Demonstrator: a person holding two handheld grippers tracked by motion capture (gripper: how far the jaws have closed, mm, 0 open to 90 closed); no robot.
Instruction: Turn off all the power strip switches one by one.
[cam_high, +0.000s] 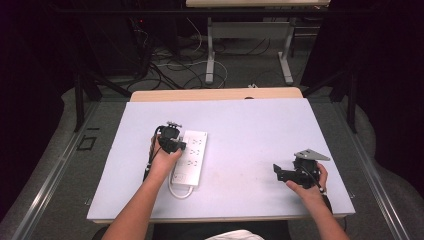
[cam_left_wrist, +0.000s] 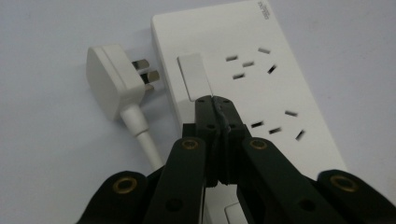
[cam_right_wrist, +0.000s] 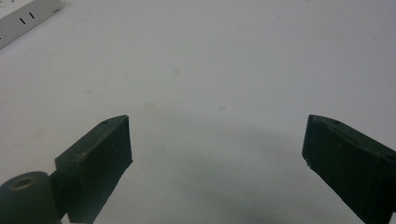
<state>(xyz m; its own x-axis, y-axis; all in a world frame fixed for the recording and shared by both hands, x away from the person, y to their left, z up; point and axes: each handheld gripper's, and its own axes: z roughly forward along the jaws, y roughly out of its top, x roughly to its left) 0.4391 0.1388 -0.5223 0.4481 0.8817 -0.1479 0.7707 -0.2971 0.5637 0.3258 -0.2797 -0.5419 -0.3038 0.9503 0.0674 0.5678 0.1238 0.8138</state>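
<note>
On table (cam_high: 260, 150), power strip (cam_high: 191, 156) lies lengthwise, front-to-back.

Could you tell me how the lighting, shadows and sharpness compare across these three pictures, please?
High view: the white mat is evenly lit, the surrounding room falls into darkness. Left gripper view: the power strip and plug are fairly sharp under soft light, the shut left gripper slightly blurred. Right gripper view: the open right gripper casts a faint, diffuse shadow on the mat.

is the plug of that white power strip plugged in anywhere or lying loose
Loose. The plug lies on the table beside the power strip, its metal prongs bare and pointing at the strip's side.
</note>
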